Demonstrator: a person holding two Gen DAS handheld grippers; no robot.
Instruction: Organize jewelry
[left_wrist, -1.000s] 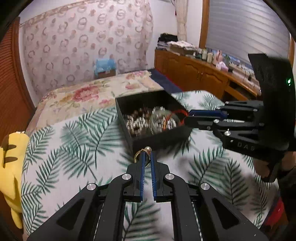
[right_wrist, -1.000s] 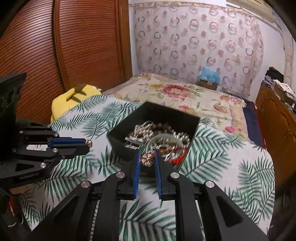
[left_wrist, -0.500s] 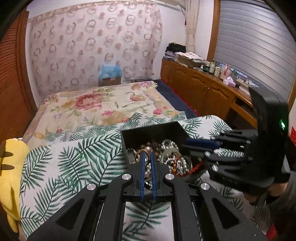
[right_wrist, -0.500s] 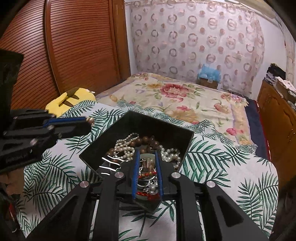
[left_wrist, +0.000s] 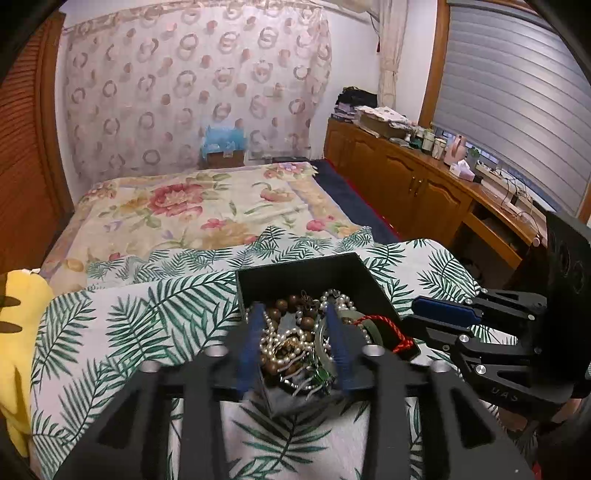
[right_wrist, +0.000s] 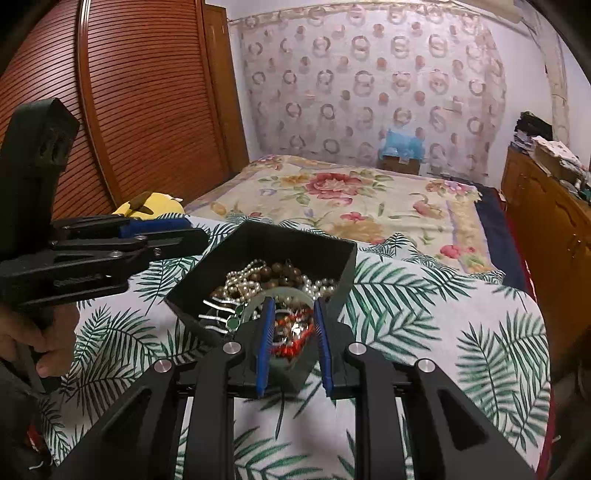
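A black open box (left_wrist: 306, 269) (right_wrist: 280, 240) stands on the palm-leaf cloth, filled with pearl strands, brown wooden beads (left_wrist: 291, 306) (right_wrist: 280, 273), a pale green bangle with red cord (left_wrist: 373, 323) and silver hairpins (right_wrist: 218, 314). My left gripper (left_wrist: 293, 310) is open above the box's near corner, nothing between its blue pads. My right gripper (right_wrist: 293, 302) is open over the box's near side, above the red beads; it also shows in the left wrist view (left_wrist: 439, 314).
The palm-leaf cloth (right_wrist: 424, 314) covers a raised surface before a floral bed (left_wrist: 192, 206). A yellow plush (left_wrist: 18, 317) lies at the left edge. Wooden cabinets (left_wrist: 406, 184) with clutter line the right wall, a slatted wardrobe (right_wrist: 140, 103) the left.
Both grippers opened over the box. The gold pearl ring left my left gripper and the flower piece left my right gripper; both now lie somewhere among the jewelry.
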